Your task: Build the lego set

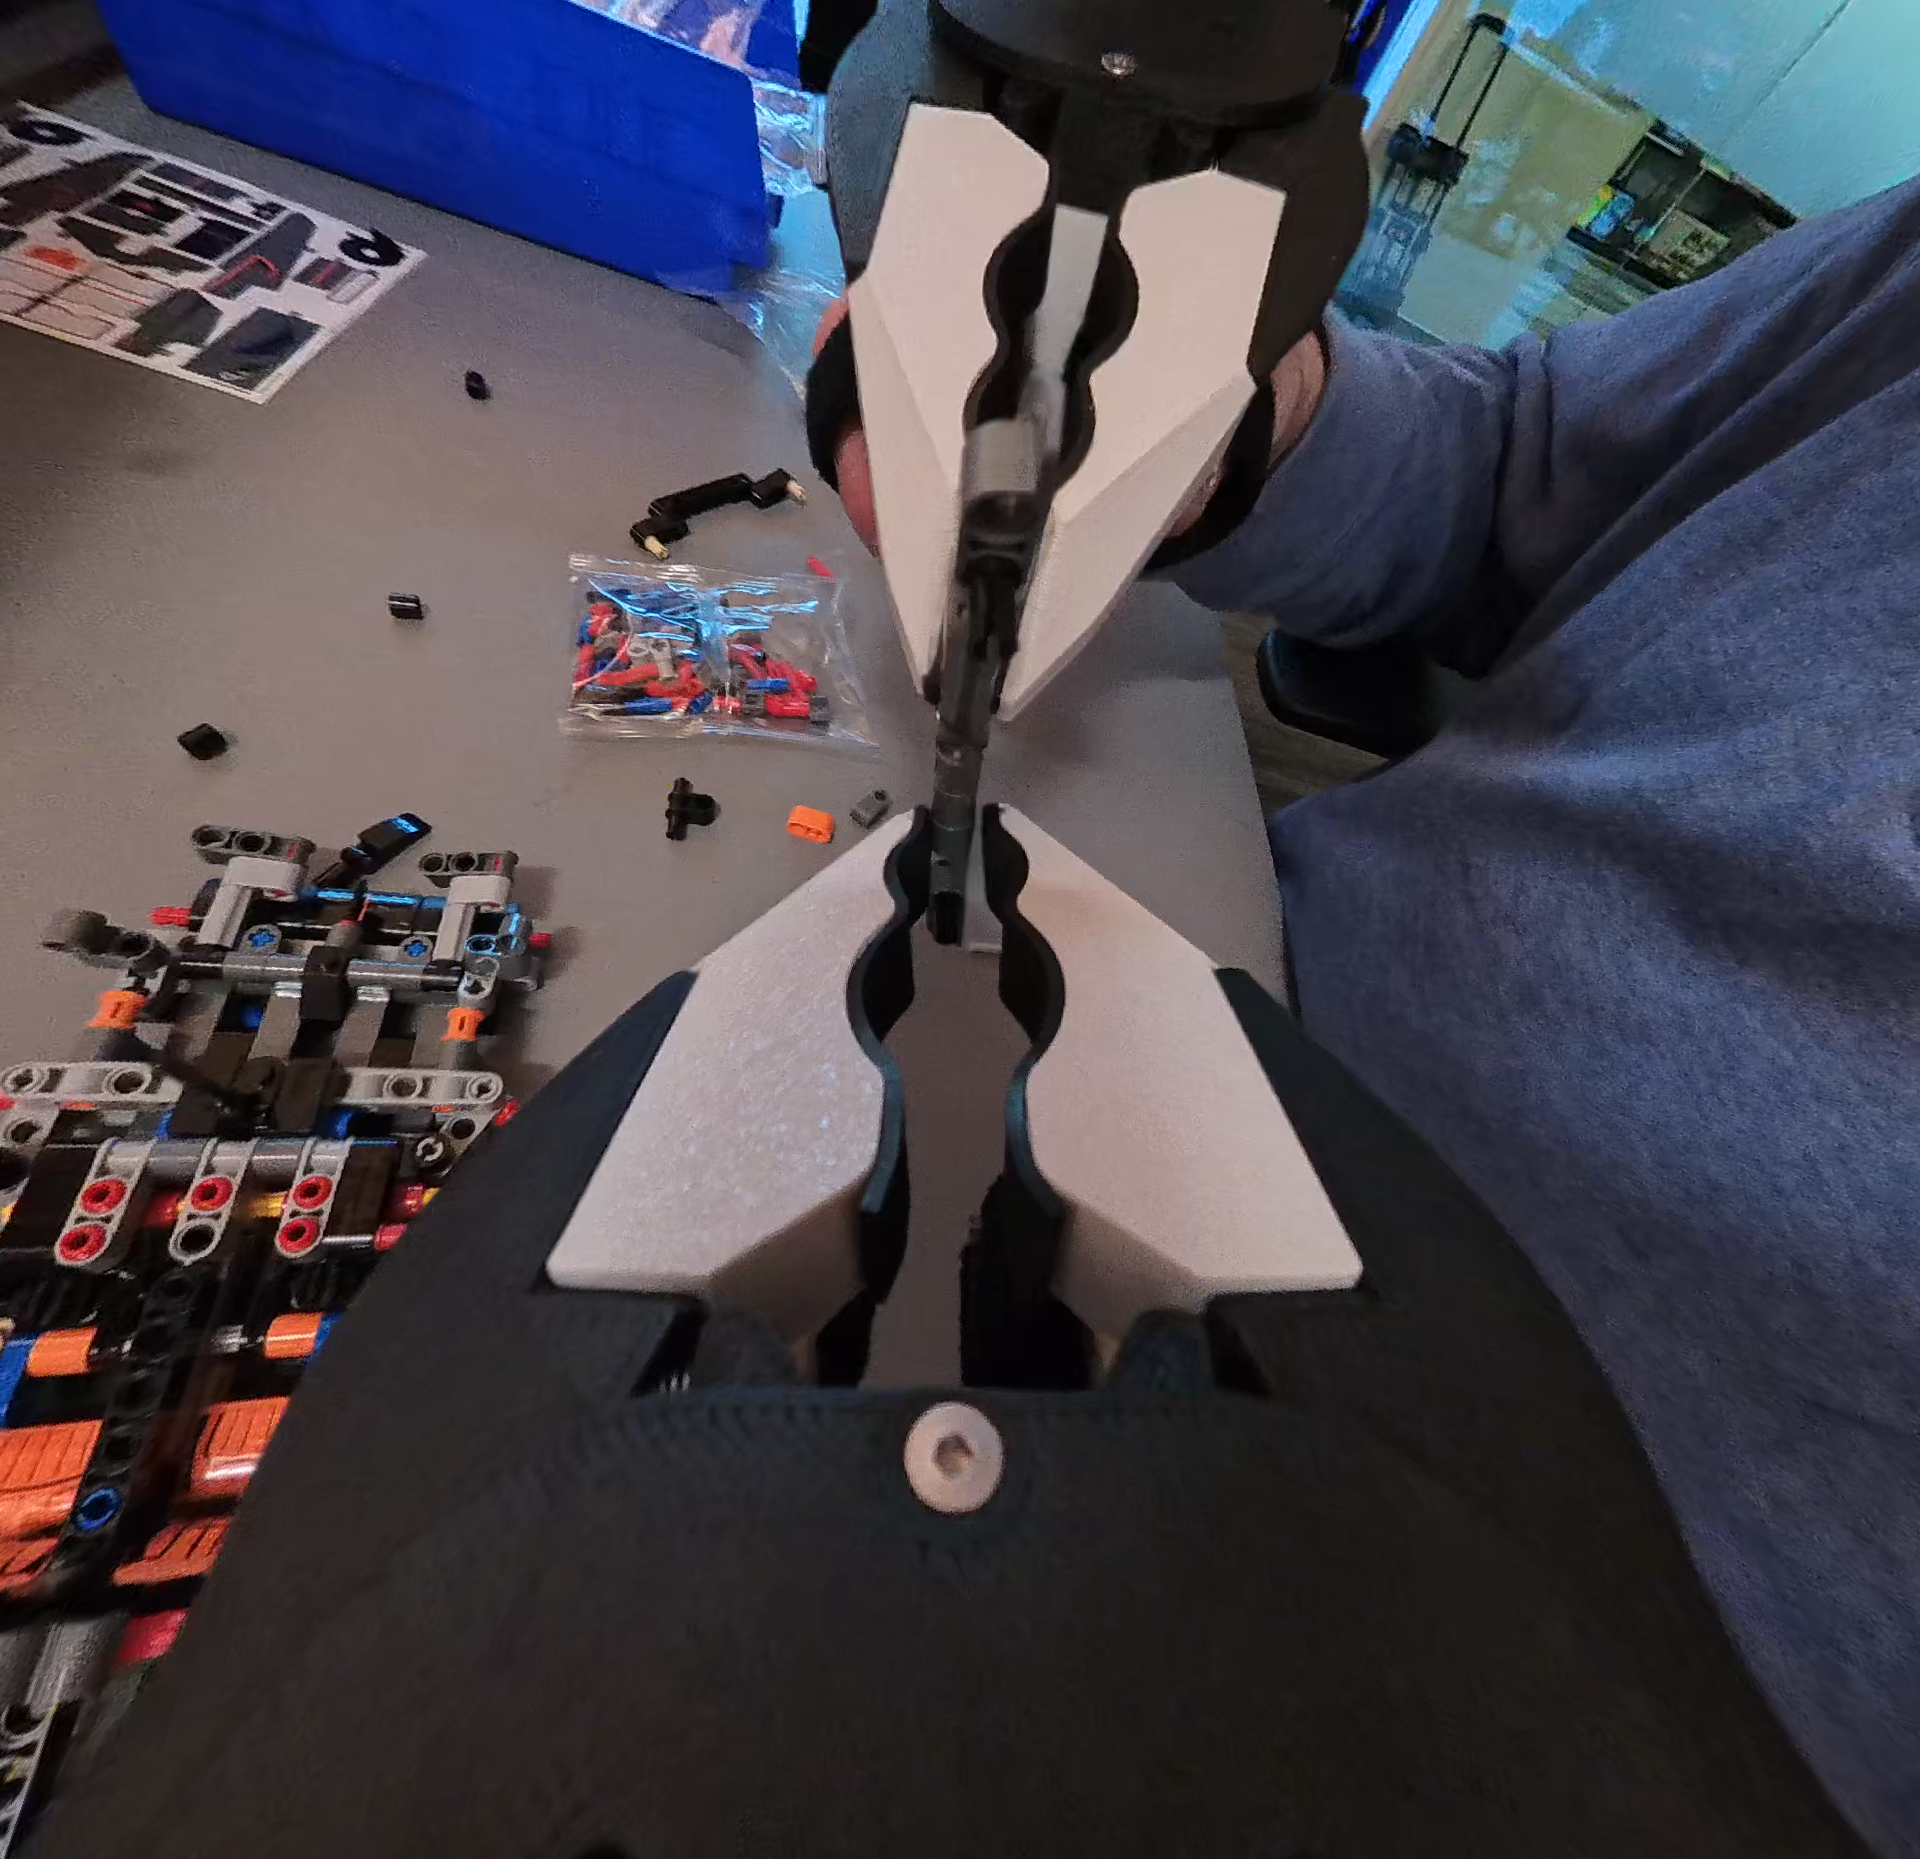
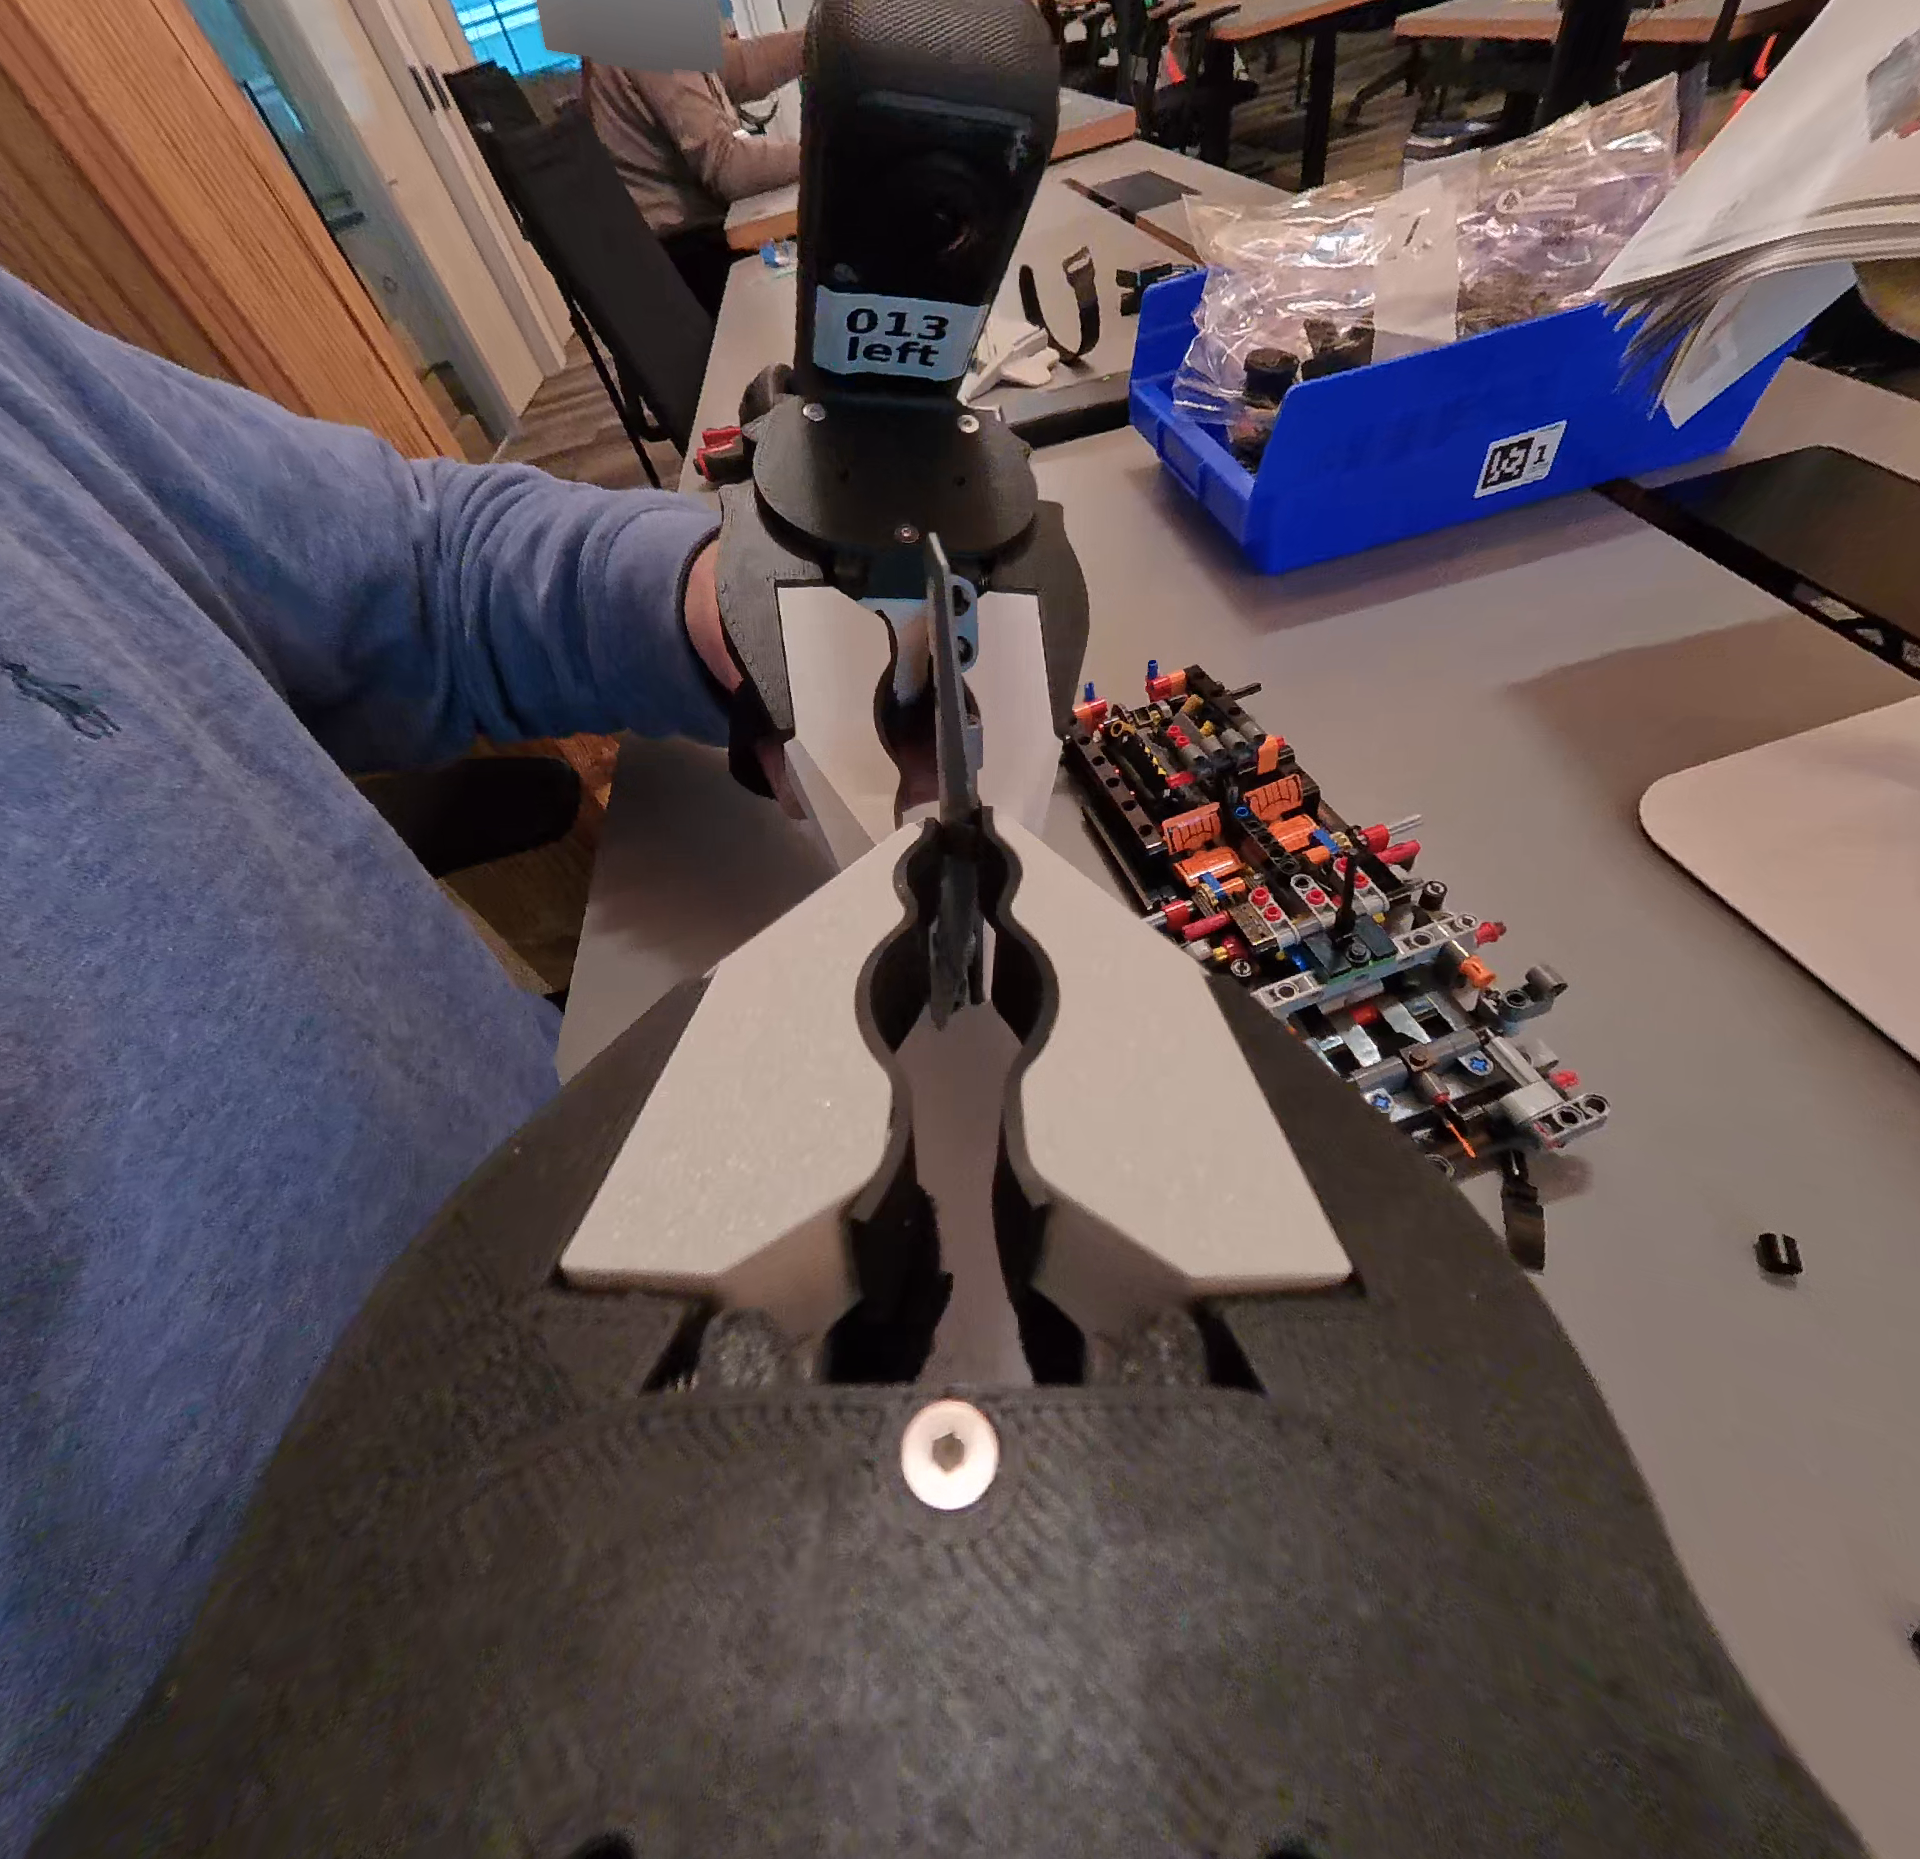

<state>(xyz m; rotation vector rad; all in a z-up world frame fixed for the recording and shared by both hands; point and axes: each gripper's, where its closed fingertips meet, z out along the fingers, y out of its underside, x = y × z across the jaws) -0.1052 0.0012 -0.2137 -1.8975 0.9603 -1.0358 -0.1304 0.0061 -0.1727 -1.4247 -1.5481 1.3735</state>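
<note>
Lego axle assembly [image 1: 961, 770] lengthwise between grippers

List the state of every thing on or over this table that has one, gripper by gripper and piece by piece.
Left gripper: shut on rod.
Right gripper: shut on rod.
Rod: held in the air at both ends, off the table.
Chassis: partly built, flat on the table, untouched.
Parts bag: lying flat, full of small pieces.
Blue bin: upright, open-topped, holding bags.
Orange piece: loose on the table.
</note>
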